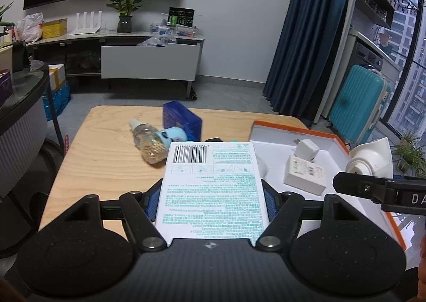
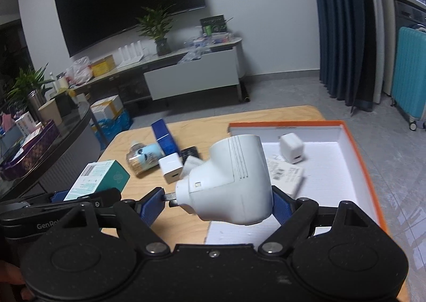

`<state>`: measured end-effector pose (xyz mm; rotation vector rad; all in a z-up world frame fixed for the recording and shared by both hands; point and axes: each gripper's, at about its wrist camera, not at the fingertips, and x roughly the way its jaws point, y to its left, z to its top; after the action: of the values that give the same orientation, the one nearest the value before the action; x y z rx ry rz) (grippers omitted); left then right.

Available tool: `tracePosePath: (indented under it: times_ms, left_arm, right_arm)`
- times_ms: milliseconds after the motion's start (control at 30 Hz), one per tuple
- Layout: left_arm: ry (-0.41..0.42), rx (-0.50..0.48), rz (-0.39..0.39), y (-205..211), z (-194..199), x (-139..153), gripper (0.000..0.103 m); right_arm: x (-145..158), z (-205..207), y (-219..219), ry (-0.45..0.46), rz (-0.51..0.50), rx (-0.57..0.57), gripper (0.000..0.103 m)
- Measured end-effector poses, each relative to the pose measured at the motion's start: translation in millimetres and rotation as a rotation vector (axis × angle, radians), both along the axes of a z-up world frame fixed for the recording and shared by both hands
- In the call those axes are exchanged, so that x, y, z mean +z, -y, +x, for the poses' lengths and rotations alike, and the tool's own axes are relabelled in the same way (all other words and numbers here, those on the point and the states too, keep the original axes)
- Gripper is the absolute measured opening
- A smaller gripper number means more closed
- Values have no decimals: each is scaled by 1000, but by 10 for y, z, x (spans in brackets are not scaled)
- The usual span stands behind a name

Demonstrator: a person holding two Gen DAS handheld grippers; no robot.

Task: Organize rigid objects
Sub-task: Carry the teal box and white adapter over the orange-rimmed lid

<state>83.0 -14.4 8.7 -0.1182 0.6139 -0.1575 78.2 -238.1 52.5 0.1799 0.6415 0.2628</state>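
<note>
My left gripper [image 1: 210, 195] is shut on a white carton with green print and a barcode [image 1: 210, 187], held above the wooden table [image 1: 106, 158]. From the right wrist view the same carton [image 2: 98, 179] shows a teal side. My right gripper [image 2: 221, 203] is shut on a white plug adapter [image 2: 234, 182], one pad against its metal prongs and the other against its body. It hangs over the near left corner of an orange-rimmed white tray [image 2: 354, 147]. Inside the tray lie a white charger cube [image 2: 291, 151] and a flat white box [image 2: 285, 174].
On the table left of the tray lie a clear bottle [image 2: 141, 160], a blue box [image 2: 163, 137], a white cube charger [image 2: 171, 168] and a small black item [image 2: 190, 154]. A glass-topped side table [image 2: 53, 137] stands at the left, with a teal suitcase [image 1: 356, 105] by the curtain.
</note>
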Motion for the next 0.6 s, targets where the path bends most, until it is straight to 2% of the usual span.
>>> tracePosePath:
  times_ms: [600]
  left_arm:
    - [-7,-83,-8,385,86,16,72]
  right_arm:
    - [24,-99,477,21,21,-103,98]
